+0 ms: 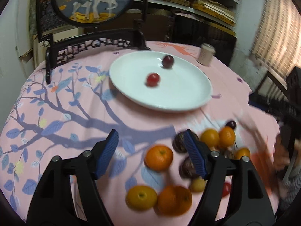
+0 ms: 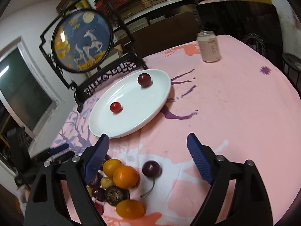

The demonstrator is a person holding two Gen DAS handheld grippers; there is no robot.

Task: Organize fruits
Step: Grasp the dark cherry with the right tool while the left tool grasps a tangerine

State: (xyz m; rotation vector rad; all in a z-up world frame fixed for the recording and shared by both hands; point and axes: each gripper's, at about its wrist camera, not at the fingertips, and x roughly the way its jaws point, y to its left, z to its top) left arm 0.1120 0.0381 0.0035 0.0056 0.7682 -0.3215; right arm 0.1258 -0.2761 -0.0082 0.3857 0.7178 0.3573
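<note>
Plate (image 2: 160, 79): glossy white ceramic. Tablecloth (image 2: 235, 103): matt printed cloth. Oranges (image 2: 125, 177): dimpled, slightly shiny skin. Can (image 2: 208, 47): smooth metal. Gripper pads (image 2: 199, 158): ribbed blue plastic; arms matt black.

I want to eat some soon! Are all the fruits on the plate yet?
Not yet. Done: a bright red round fruit and a dark red round fruit sit on the white oval plate. In hand: nothing; the left gripper and right gripper are both open and empty. Left: the pile of oranges, the dark stemmed cherry and other small fruits on the pink tablecloth.
</note>
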